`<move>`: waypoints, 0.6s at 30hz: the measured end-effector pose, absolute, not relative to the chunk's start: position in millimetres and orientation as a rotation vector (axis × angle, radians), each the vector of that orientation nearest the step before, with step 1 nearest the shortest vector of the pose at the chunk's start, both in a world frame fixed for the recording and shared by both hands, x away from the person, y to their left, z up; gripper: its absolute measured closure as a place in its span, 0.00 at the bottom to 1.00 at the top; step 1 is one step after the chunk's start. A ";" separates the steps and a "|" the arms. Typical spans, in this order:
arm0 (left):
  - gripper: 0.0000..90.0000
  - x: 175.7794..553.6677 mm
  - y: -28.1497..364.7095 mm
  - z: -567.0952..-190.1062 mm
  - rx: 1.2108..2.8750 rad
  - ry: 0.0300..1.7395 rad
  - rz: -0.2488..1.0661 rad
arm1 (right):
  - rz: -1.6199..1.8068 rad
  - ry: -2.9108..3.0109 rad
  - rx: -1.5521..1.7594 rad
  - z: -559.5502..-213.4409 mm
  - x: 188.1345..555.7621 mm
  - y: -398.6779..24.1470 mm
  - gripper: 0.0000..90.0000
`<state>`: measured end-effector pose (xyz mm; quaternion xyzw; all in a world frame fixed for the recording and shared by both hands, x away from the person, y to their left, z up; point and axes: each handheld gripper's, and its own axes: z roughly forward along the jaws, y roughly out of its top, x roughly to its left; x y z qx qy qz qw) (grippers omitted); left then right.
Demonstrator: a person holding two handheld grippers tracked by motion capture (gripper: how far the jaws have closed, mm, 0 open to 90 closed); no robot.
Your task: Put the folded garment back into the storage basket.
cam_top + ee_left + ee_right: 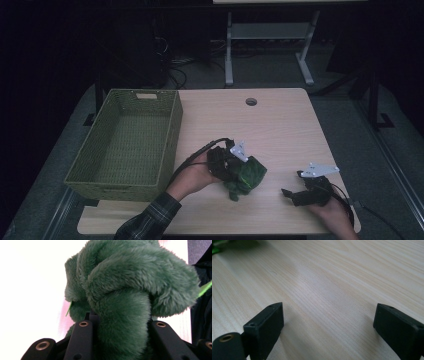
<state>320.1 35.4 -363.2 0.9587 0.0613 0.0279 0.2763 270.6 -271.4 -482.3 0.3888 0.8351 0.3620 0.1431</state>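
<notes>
Wooden table (pixel 280 125): left tongs (pixel 239 172) clamp green plush toy (pixel 248 175); right tongs (pixel 290 186) wide, empty.

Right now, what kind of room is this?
Probably a lab or workshop: a bare wooden table under a dark room, a metal-framed bench behind, cables on the floor.

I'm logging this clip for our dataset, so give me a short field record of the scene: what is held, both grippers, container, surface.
held item: green plush toy, fluffy, between the left gripper's jaws
left gripper: shut on the plush toy, near the table's middle
right gripper: jaws open, nothing between them, low over the table
container: green woven basket, at the table's left side
surface: light wooden table
</notes>
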 end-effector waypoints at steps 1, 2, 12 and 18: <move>0.74 320.5 37.5 -359.9 2.576 0.167 0.079 | 1.044 2.408 1.123 -482.2 270.6 -271.4 0.10; 0.74 321.2 40.9 -354.6 2.574 0.172 0.086 | 1.046 2.406 1.124 -482.4 270.6 -271.3 0.10; 0.74 327.4 69.3 -321.8 2.540 0.231 0.119 | 1.046 2.406 1.124 -482.4 270.6 -271.3 0.10; 0.74 333.3 88.0 -300.6 2.521 0.266 0.121 | 1.046 2.405 1.125 -482.4 270.6 -271.3 0.10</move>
